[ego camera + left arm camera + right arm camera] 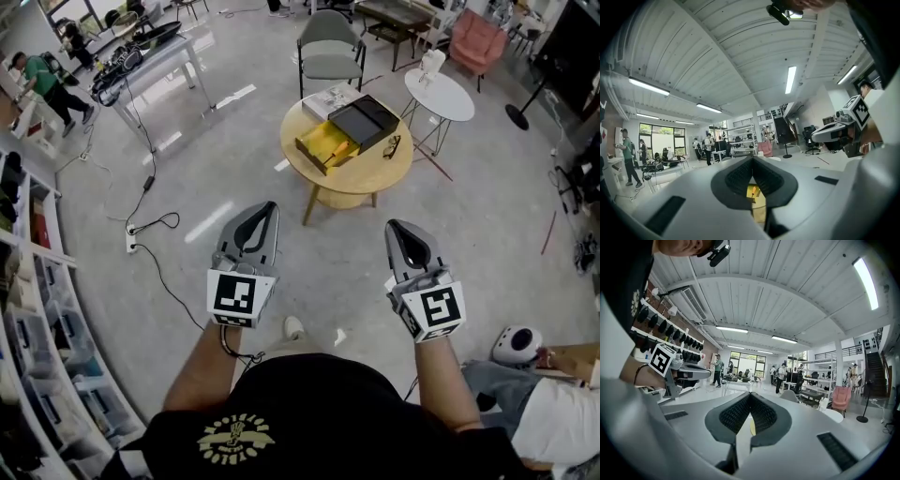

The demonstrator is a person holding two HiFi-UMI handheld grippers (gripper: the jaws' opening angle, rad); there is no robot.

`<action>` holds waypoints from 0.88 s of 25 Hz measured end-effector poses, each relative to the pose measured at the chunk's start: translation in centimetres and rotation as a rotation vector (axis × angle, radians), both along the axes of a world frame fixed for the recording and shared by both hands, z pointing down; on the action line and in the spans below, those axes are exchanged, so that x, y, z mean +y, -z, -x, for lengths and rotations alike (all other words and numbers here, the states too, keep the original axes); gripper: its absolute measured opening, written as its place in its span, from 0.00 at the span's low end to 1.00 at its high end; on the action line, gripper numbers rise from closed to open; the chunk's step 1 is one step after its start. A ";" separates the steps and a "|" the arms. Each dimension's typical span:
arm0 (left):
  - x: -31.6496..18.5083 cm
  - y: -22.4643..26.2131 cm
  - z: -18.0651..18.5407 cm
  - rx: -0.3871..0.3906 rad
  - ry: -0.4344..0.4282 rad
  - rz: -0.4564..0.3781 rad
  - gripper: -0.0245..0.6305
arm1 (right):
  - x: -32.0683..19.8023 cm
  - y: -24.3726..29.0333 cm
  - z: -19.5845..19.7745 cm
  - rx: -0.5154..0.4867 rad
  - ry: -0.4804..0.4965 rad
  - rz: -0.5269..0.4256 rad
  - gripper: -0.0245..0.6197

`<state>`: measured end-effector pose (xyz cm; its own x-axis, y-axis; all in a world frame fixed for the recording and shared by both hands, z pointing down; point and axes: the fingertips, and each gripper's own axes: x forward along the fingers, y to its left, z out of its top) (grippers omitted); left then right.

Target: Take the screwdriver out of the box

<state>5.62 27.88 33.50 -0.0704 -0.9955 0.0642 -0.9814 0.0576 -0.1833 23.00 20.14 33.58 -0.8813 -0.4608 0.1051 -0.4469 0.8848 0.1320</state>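
Floor (234, 141) is shining pale grey all around you, and a black cable (155, 220) is snaking across it on your left. You're holding both tongs out level above it. The left gripper (267, 206) and right gripper (398, 227) are both sitting fully closed, pads together, gripping nothing. Well ahead, the round wooden table (361, 187) is carrying the box (326, 147), lying open beside its dark lid (367, 122). In the left gripper view, what looks like the screwdriver (752, 192) is lying on the box's yellow lining. Glasses (391, 146) are resting near the box. A grey chair (330, 52) and a white side table (441, 94) are standing behind.
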 end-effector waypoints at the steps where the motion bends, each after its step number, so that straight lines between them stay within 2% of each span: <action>1: -0.3 0.1 0.4 0.000 -0.003 0.001 0.06 | -0.3 0.1 0.4 0.001 -0.003 0.001 0.06; 9: -2.3 0.7 3.3 0.024 -0.017 -0.039 0.06 | -2.1 0.3 2.8 0.009 -0.032 0.004 0.06; 15: -3.0 -0.9 5.4 0.046 -0.077 0.047 0.06 | -2.4 0.4 4.7 0.023 -0.046 0.024 0.06; 22: -3.1 -0.6 7.0 0.040 -0.099 0.030 0.07 | -1.7 0.4 5.5 0.036 -0.061 0.034 0.06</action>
